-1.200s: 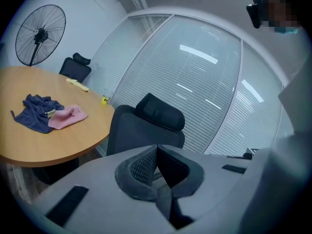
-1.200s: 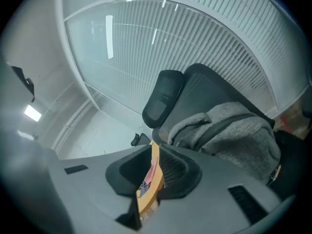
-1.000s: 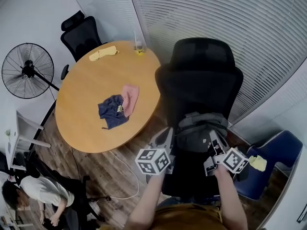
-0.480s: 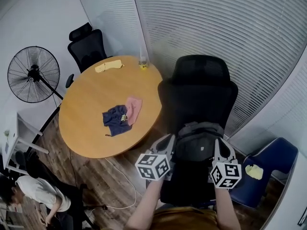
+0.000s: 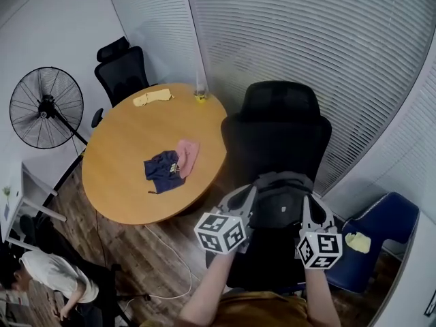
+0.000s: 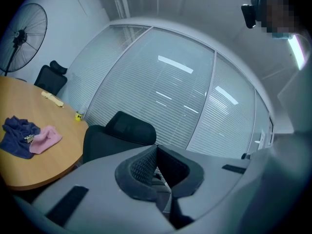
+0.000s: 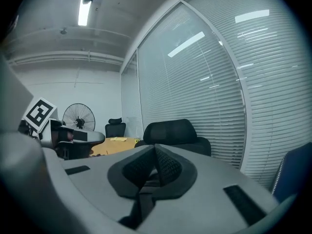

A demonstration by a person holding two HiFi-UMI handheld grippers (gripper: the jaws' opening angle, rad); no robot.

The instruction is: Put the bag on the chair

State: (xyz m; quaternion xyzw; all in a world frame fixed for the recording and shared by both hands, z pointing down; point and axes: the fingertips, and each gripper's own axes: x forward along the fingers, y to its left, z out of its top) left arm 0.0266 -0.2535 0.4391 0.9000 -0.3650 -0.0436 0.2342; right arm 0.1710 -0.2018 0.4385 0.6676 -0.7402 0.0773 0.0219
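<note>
The table [image 5: 129, 176] lies off to the left of the left gripper [image 5: 242, 197]. That gripper's jaws are pressed together, pinching the left side of the bag [image 5: 281, 208]. The bag sits between the two grippers, over the seat of the chair [image 5: 279, 125]. The right gripper [image 5: 308, 206] is closed just as tightly on the bag's right side.
</note>
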